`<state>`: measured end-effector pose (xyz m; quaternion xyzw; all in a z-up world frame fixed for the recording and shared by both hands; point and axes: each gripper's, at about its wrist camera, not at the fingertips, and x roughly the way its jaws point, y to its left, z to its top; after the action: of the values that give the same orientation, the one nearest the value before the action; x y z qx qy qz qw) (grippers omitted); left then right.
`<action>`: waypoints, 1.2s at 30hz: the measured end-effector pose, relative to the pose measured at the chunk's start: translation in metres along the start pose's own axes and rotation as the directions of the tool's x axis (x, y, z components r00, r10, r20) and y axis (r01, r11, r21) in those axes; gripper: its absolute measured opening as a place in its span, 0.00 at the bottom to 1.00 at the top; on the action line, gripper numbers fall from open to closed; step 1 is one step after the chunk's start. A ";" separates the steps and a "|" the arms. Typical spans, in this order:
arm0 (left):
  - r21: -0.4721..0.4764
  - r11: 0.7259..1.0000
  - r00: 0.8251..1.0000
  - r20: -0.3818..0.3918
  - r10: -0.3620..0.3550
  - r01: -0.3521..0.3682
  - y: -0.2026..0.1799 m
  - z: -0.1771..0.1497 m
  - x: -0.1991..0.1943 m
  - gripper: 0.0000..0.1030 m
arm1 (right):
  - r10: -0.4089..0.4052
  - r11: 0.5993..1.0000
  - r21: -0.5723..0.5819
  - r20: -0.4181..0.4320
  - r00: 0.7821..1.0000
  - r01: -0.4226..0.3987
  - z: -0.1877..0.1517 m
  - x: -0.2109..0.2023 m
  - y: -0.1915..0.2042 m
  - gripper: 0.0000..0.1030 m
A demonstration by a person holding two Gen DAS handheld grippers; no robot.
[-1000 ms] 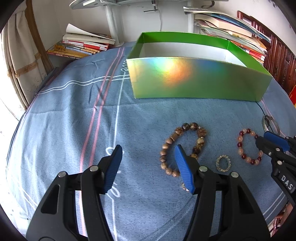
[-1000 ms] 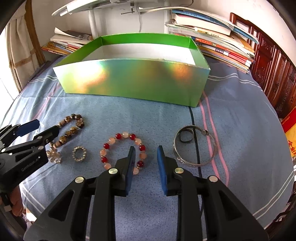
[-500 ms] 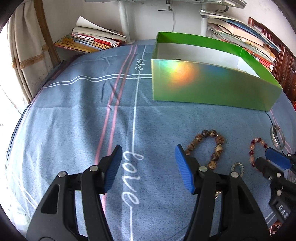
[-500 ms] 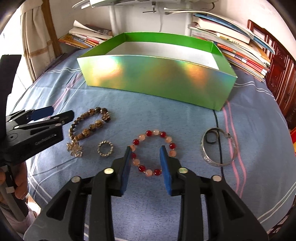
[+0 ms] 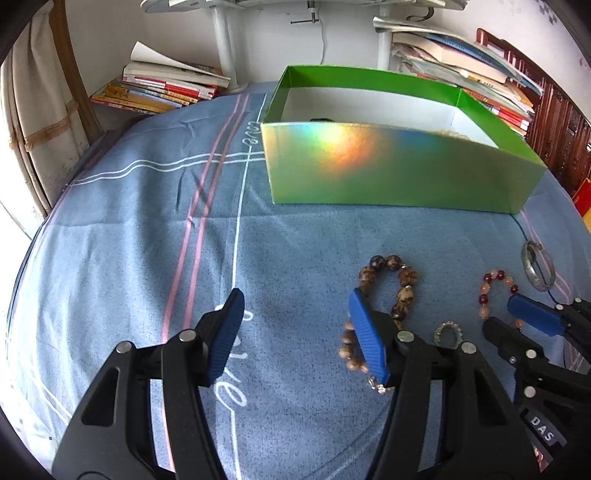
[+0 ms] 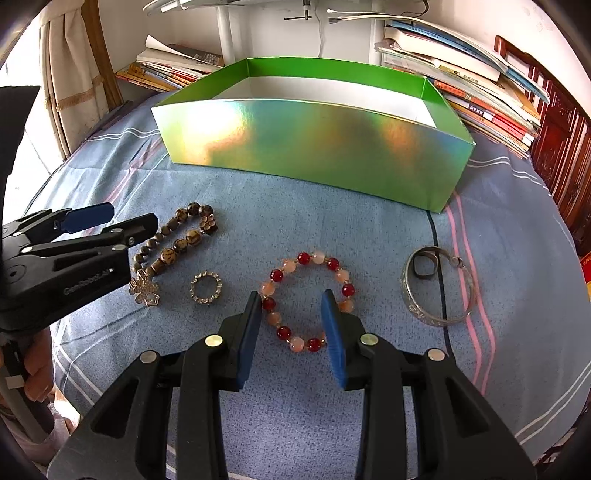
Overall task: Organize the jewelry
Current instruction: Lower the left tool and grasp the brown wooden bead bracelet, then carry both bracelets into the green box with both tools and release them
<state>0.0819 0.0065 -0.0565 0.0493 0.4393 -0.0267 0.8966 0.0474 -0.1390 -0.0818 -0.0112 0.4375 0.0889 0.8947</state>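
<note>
On the blue striped cloth lie a brown bead bracelet [image 6: 184,236] with a silver flower charm [image 6: 145,290], a small crystal ring [image 6: 205,288], a red and peach bead bracelet [image 6: 303,257] and a silver bangle [image 6: 417,310]. My right gripper [image 6: 291,306] hovers open over the red and peach bracelet, whose near arc lies between the blue pads without touching them. My left gripper [image 5: 295,306] is open and holds nothing; its right finger hides part of the brown bracelet [image 5: 406,277]. The left wrist view also has the ring [image 5: 448,332], red bracelet [image 5: 495,278], bangle [image 5: 535,277] and right gripper [image 5: 500,315].
An open green holographic box [image 6: 314,147] stands behind the jewelry, also seen as the box [image 5: 388,173]. Stacks of books [image 6: 480,96] line the back, beside a white pole [image 6: 231,33]. A curtain hangs at the left. A hand [image 6: 33,369] holds the left gripper [image 6: 129,218].
My right gripper has moved left, from between the red bracelet and the bangle to over the red bracelet, and its jaws stand wider. The left gripper has barely shifted.
</note>
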 end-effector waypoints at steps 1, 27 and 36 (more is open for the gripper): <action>0.005 1.000 1.000 0.003 -0.008 0.008 -0.001 0.000 -0.001 0.59 | 0.003 1.000 -0.001 -0.001 1.000 -0.003 0.001 0.000 0.000 0.33; 0.073 0.992 0.993 0.053 -0.108 0.104 -0.022 0.015 -0.034 0.08 | 0.026 1.000 -0.008 0.094 0.995 -0.026 0.019 -0.033 0.004 0.08; 0.129 0.969 0.959 0.165 -0.232 0.212 -0.027 0.071 -0.092 0.08 | 0.018 0.999 0.041 0.285 0.958 -0.031 0.069 -0.102 -0.027 0.08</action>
<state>0.0788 -0.0278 0.0583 0.0463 0.3577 -0.1558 0.9196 0.0447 -0.1743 0.0388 0.0275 0.3063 0.0909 0.9472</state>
